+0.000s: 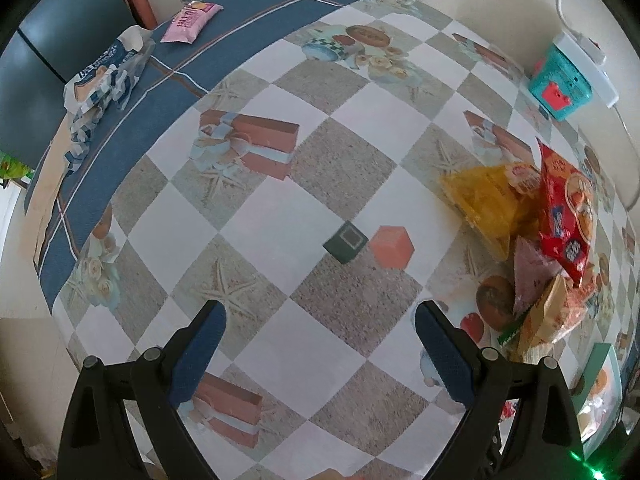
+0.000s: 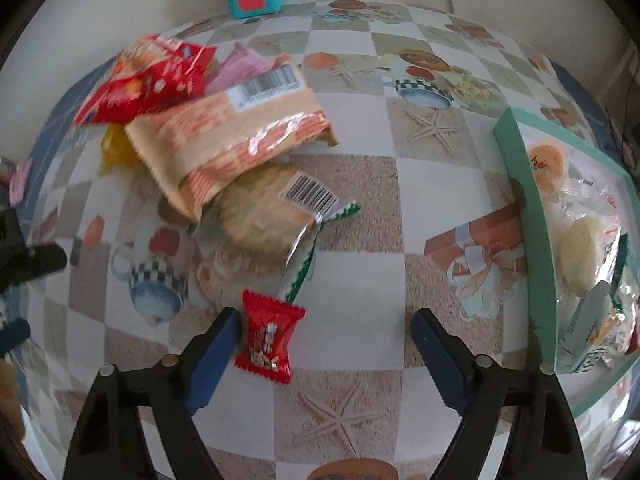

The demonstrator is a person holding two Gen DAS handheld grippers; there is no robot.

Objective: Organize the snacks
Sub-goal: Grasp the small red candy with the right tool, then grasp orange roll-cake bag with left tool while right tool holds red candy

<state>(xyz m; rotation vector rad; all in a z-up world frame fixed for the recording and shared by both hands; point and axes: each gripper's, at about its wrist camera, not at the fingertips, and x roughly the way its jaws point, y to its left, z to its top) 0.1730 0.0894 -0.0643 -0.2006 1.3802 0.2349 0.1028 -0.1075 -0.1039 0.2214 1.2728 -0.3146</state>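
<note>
Few snacks already in green box [image 2: 524, 216] at counter's right edge; pile [image 2: 224, 136] left. Right tool [image 2: 324, 334] spread around red candy [image 2: 268, 340], unpinched; left tool [image 1: 320, 332] spread, empty.

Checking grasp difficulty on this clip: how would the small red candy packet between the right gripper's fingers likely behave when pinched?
The small red candy packet looks light and crinkly, so it would probably deform. Its glossy wrapper may slip. Lying flat, it shouldn't roll.
</note>
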